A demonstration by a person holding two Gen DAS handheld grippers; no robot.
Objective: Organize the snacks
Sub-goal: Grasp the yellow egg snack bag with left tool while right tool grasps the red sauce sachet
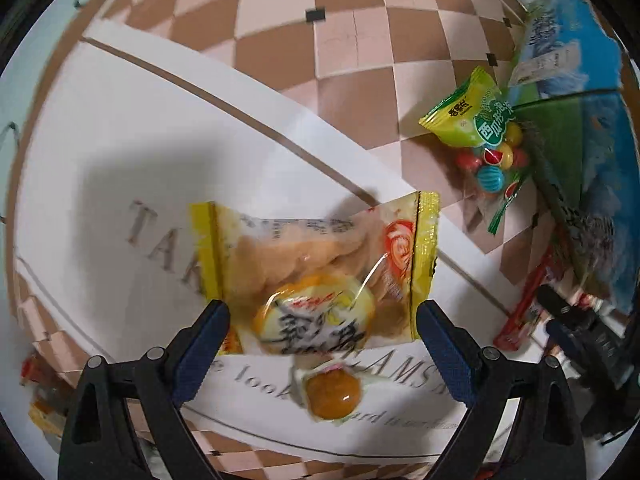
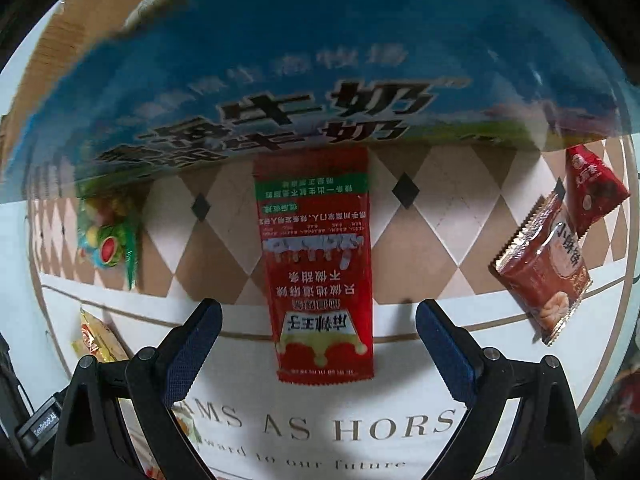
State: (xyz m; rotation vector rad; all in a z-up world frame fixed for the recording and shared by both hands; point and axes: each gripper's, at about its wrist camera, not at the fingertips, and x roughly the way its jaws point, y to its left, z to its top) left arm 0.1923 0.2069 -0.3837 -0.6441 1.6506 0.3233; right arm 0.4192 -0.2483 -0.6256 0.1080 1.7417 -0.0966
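In the left wrist view my left gripper [image 1: 322,318] is open, its jaws wide on either side of a yellow-edged clear snack packet [image 1: 316,260] lying on the white mat [image 1: 120,140]. A small wrapped orange candy [image 1: 334,394] lies just nearer. In the right wrist view my right gripper [image 2: 318,320] is open, its jaws either side of the near end of a long red snack packet [image 2: 320,264] lying flat. A blue milk carton box [image 2: 300,80] stands right behind it.
A green candy bag [image 1: 476,128] leans against the blue box [image 1: 580,140]; it also shows in the right wrist view [image 2: 108,236]. Two red-brown packets [image 2: 548,264] [image 2: 592,192] lie at the right. A yellow packet [image 2: 98,338] lies at the left.
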